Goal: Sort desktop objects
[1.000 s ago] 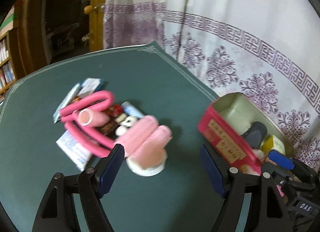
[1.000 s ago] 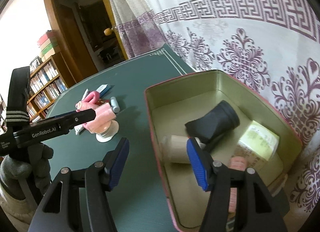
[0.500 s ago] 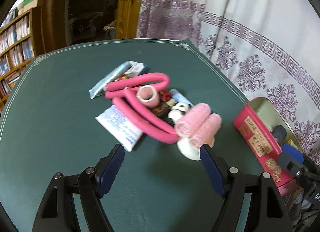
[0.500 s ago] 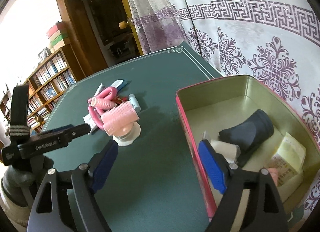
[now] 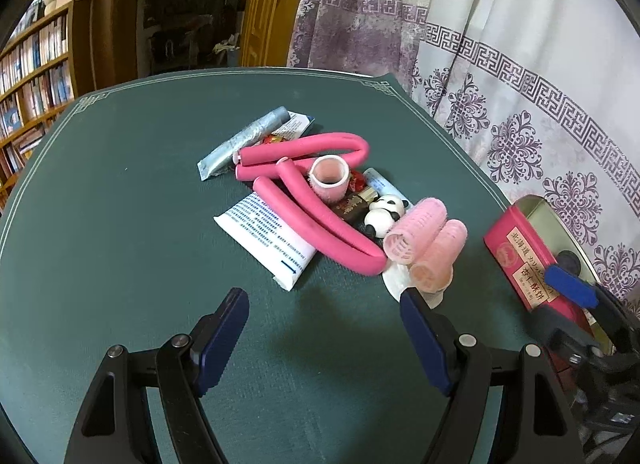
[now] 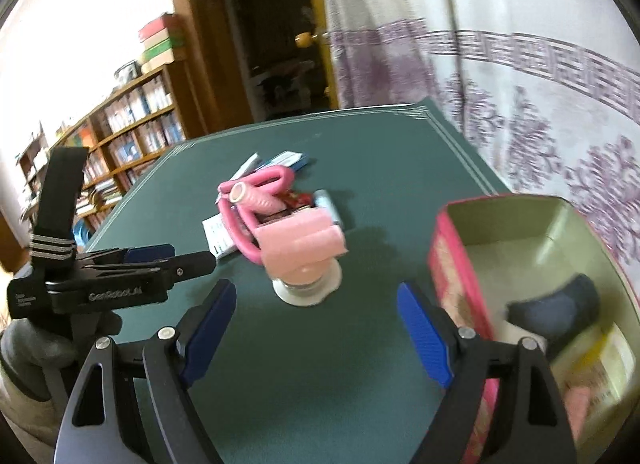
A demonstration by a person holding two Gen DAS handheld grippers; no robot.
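Left gripper (image 5: 324, 316) released, hovering over green desk (image 5: 120, 223); pink hair rollers (image 5: 426, 242) at its 1 o'clock. Right gripper (image 6: 316, 316) released, empty; red tin (image 6: 452, 264) at 3 o'clock

You are working in a home living room or study. Evidence: wooden bookshelves (image 6: 132, 123) full of books, a wooden door (image 5: 268, 3) with brass knob, patterned curtain (image 5: 520, 63), green table (image 5: 120, 223).

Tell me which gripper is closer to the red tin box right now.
Right. The right gripper has one finger right beside the red tin box, with both jaws open and empty. The left gripper sits further off, facing the pile of pink rollers.
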